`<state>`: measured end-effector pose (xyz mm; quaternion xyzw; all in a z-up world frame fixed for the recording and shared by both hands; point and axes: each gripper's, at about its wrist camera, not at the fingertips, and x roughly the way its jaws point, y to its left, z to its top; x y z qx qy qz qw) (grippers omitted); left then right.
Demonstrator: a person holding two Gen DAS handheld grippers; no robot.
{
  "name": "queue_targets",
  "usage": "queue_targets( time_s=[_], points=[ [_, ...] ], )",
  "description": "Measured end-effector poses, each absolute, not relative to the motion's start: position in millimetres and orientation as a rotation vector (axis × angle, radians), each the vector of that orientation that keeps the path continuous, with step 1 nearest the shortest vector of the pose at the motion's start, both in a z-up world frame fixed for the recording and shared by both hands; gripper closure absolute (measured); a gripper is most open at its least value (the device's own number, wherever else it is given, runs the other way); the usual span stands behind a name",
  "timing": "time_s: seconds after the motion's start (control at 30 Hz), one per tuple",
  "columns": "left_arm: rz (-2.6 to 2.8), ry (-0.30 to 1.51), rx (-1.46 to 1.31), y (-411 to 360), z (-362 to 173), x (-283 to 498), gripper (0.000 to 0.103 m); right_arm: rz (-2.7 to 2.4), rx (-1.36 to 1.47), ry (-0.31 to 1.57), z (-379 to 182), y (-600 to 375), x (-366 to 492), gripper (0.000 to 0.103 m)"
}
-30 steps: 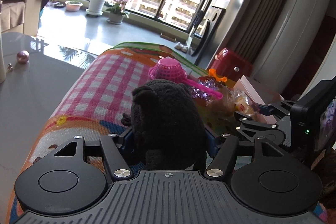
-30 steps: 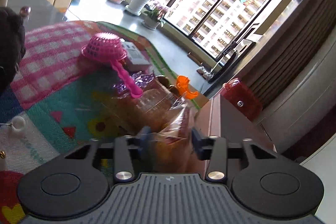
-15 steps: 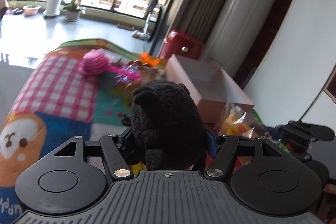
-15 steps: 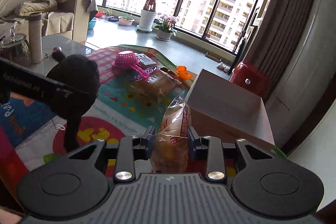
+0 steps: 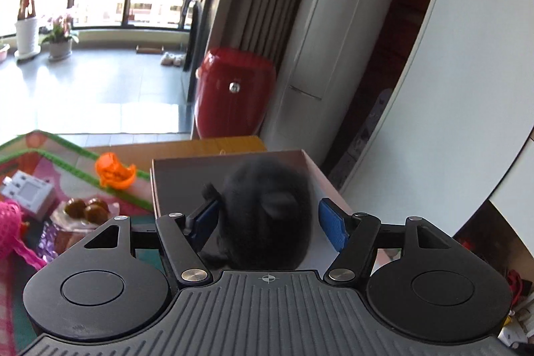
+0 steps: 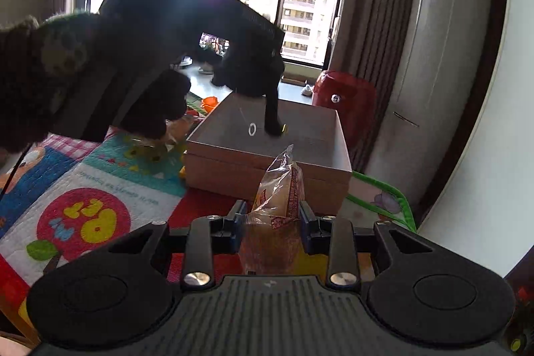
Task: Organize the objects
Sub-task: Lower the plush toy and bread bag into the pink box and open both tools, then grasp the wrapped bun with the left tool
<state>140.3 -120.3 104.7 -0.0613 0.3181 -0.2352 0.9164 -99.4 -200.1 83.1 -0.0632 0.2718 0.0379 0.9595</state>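
Gripping bagged bread, right gripper, lower centre, before open cardboard box. Left gripper jaws spread, black plush toy between, blurred, over box; contact unclear.

A home living room: play mat, potted plants, curtains.

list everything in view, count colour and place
plush toy: 1, black, between left gripper pads, above box
bread packet: 1, clear with red print, in right gripper
box: 1, brown, open, on play mat
play mat: 1, multicoloured, under box
toy cup: 1, orange, on mat left of box
container: 1, red, behind box
left gripper: 1, black, blue pads
right gripper: 1, black, shut on bread packet
sleeve: 1, dark, left edge of right wrist view
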Motion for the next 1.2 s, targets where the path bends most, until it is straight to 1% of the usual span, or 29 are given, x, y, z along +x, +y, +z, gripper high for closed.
queue_targets(
  time_s=[0.1,0.23,0.43,0.47,0.5,0.53,0.67,0.7,0.87,0.97,1.1,1.2],
  points=[
    [-0.496,0.594,-0.161,-97.2,100.8,124.2,0.033,0.074,-0.079,0.538,92.3,-215.9,-91.5,0.071],
    [-0.478,0.521,-0.154,-58.2,95.5,87.5,0.033,0.078,-0.015,0.484,121.0,-229.3,-67.2,0.071],
    [-0.439,0.607,-0.190,-9.3,60.7,58.8,0.033,0.214,0.178,0.482,157.6,-222.3,22.2,0.070],
    [-0.427,0.628,-0.202,-3.6,55.6,57.6,0.033,0.230,0.175,0.483,158.2,-216.4,35.3,0.065],
    [-0.415,0.645,-0.209,2.7,51.3,55.0,0.033,0.197,0.156,0.488,156.9,-209.0,48.6,0.048],
    [-0.401,0.657,-0.211,9.3,46.6,52.7,0.033,0.155,0.134,0.489,153.6,-204.4,55.9,0.033],
    [-0.383,0.679,-0.216,27.8,38.5,43.0,0.033,0.117,0.088,0.509,130.4,-202.5,54.1,0.029],
    [-0.379,0.683,-0.224,30.0,36.8,43.9,0.033,0.112,0.083,0.519,122.6,-203.8,47.1,0.026],
    [-0.370,0.679,-0.257,28.8,31.7,50.0,0.033,0.077,0.005,0.578,77.4,-204.3,16.7,0.021],
    [-0.335,0.644,-0.223,24.9,34.7,55.6,0.033,0.089,-0.025,0.608,53.2,-201.3,-6.9,0.017],
    [-0.279,0.584,-0.157,20.6,46.5,75.7,0.033,0.100,0.016,0.643,27.1,-201.5,-19.2,0.009],
    [-0.250,0.614,-0.077,11.6,49.4,102.5,0.033,0.104,0.035,0.650,14.4,-196.8,-22.9,0.002]
  ],
)
